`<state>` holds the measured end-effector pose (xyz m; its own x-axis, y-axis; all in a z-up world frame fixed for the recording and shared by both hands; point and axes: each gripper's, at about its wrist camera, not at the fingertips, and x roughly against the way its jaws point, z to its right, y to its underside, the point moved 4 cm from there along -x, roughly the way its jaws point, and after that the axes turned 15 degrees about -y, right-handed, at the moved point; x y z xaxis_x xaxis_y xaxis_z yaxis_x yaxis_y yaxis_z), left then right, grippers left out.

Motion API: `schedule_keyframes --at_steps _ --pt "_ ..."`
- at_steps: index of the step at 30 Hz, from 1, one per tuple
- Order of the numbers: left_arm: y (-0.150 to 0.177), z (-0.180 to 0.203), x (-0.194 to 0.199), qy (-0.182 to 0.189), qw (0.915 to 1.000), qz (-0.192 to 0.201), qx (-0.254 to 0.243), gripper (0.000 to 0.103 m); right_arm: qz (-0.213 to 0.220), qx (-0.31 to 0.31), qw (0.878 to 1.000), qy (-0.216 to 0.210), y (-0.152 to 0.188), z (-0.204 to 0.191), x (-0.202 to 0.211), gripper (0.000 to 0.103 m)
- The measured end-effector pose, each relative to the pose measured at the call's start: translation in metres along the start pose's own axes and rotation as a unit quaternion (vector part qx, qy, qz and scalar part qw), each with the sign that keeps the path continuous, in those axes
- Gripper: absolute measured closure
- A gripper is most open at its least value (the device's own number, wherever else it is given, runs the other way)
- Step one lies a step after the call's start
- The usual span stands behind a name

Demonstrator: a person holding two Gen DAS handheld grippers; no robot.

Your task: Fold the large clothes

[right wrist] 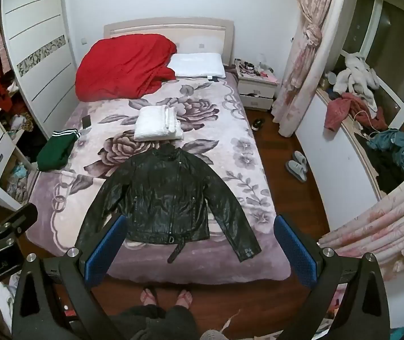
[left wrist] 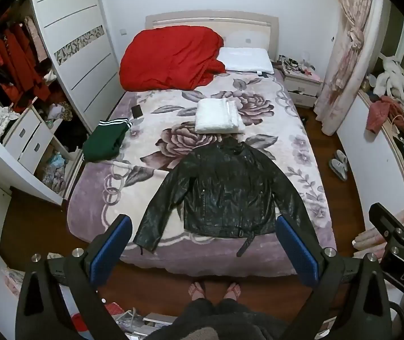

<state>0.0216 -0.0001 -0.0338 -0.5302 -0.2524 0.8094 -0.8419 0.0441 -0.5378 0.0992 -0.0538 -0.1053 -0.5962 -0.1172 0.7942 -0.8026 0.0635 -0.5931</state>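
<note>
A floral-blanketed bed [left wrist: 151, 198] fills mid-frame. A black leather jacket [left wrist: 227, 195] lies spread flat, sleeves out, at lower centre near the bed's foot, just below a folded white towel [left wrist: 217, 116]. At the bottom, the left gripper [left wrist: 202, 252] and right gripper [right wrist: 199, 250] hang above the jacket, fingers fully spread, holding nothing.

1 jacket [left wrist: 224, 189], 1 pillow [left wrist: 246, 59], 2 slippers [left wrist: 338, 164]
</note>
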Motion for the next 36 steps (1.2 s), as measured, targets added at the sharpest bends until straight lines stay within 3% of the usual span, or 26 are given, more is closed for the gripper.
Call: schedule_keyframes --at_steps 12,36 --pt "0.004 0.0 -0.001 -0.001 0.9999 0.011 0.001 0.0 0.004 0.001 1.0 -0.001 -0.001 0.001 -0.002 0.0" --pt "-0.031 -0.007 0.004 0.001 0.9999 0.013 0.01 0.0 0.009 0.005 1.0 0.002 -0.016 0.001 0.005 0.0"
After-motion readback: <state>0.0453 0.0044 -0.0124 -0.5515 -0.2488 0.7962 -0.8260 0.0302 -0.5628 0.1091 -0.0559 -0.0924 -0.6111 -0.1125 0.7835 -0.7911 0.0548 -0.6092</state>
